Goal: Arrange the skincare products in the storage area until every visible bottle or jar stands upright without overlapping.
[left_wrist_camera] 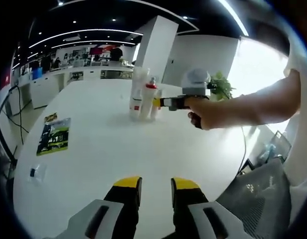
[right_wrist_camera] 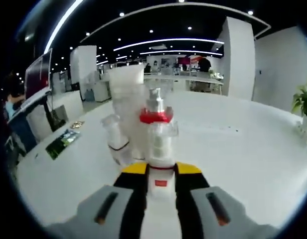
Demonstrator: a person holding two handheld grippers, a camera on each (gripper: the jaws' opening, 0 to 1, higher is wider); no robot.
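Looking along my right tool [right_wrist_camera: 161, 172], I see its 2 yellow-tipped jaws clamped on a clear bottle with a red label [right_wrist_camera: 160, 149], held upright just in front of the camera. Right behind it stands a spray bottle with a red collar [right_wrist_camera: 155, 112], and to its left a small white bottle with a dark band [right_wrist_camera: 116, 142] and a tall frosted white bottle [right_wrist_camera: 126, 94], all upright and grouped closely on the white tabletop [right_wrist_camera: 243, 144]. From the left gripper view, my left tool [left_wrist_camera: 156, 185] hovers over the tabletop [left_wrist_camera: 143, 149] with its jaws apart and nothing between them, well short of the bottle cluster [left_wrist_camera: 143, 99]. The right tool [left_wrist_camera: 166, 103], gripped in a hand [left_wrist_camera: 203, 112], reaches the cluster from the right. A green-and-black leaflet [left_wrist_camera: 54, 135] lies flat off to the left.
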